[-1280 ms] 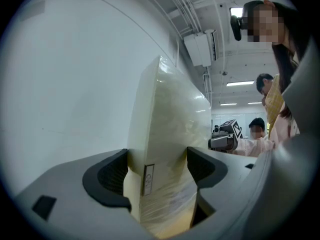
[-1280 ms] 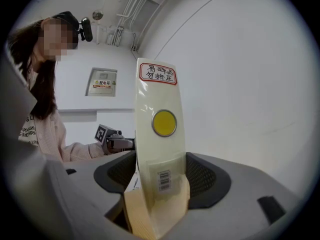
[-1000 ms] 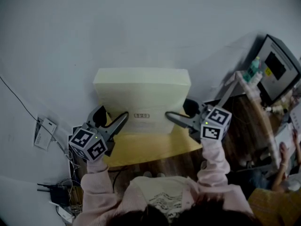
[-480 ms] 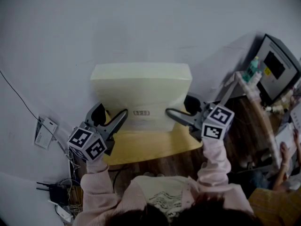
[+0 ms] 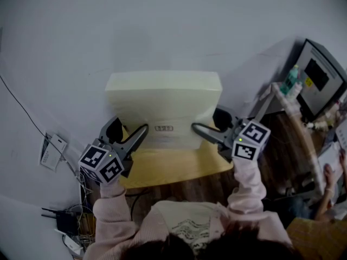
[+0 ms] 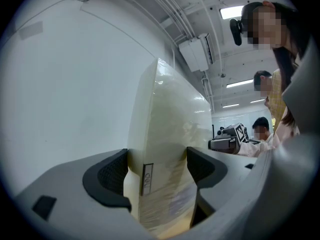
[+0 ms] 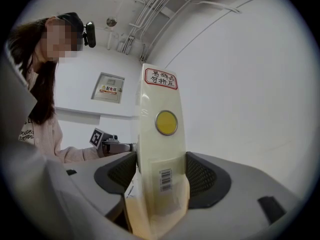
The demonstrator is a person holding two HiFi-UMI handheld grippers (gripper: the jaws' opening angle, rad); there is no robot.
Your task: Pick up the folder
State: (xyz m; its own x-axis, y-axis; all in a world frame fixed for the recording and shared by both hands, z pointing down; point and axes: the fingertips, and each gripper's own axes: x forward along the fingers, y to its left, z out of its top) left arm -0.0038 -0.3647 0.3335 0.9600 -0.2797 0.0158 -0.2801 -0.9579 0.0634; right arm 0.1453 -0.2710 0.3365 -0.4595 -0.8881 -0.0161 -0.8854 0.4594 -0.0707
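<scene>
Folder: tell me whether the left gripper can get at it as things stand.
Yes, it seems so: the folder already stands between the left gripper's fingers, both apparently pressed on its faces, with nothing in between. The right gripper holds the other end.

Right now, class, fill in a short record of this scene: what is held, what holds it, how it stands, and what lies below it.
Item: pale yellow folder
Pose: standing upright
Left tongs: closed on the folder's left end
Right tongs: closed on the folder's right end
Marks on right end: round yellow sticker, barcode label
Below: yellow table; contact with it cannot be told
</scene>
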